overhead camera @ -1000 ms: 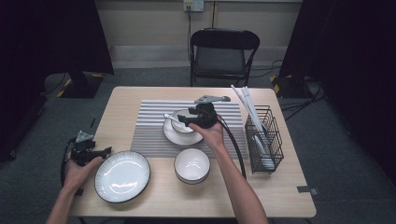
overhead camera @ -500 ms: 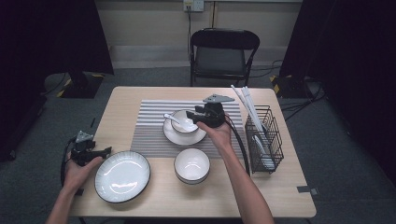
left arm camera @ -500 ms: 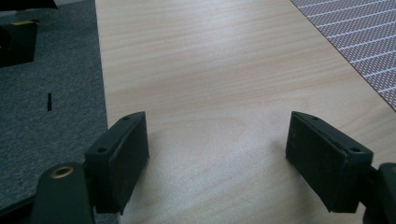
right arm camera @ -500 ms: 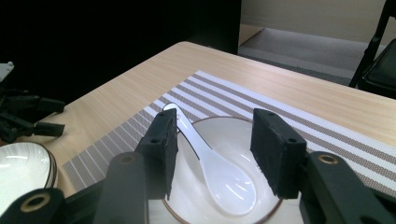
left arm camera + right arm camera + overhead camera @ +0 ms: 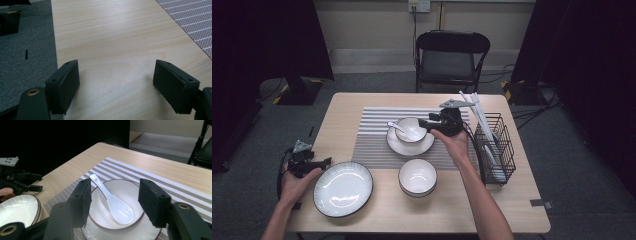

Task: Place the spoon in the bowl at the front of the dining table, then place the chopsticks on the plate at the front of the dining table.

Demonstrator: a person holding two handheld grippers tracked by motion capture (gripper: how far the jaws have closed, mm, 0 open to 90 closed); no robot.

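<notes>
A white spoon [image 5: 396, 127] [image 5: 112, 202] lies in a small white bowl [image 5: 411, 129] [image 5: 130, 192], which stands on a saucer [image 5: 410, 145] on the striped placemat [image 5: 372, 135]. My right gripper [image 5: 423, 125] [image 5: 114, 192] hovers just right of that bowl, pointing at it. Its jaws have just been opening and stand open with nothing between them; bowl and spoon lie beyond the tips. My left gripper [image 5: 326, 161] [image 5: 116, 80] rests open over bare wood at the table's left edge, beside a large white plate [image 5: 343, 188] [image 5: 17, 210].
A second white bowl [image 5: 417, 177] sits near the front, below the saucer. A black wire rack [image 5: 497, 150] holding long white sticks [image 5: 477, 112] stands at the right. A black folding chair [image 5: 451, 55] is behind the table.
My right gripper has drawn back to the right and slightly up from the bowl with the spoon. The left hand and the dishes have stayed where they were.
</notes>
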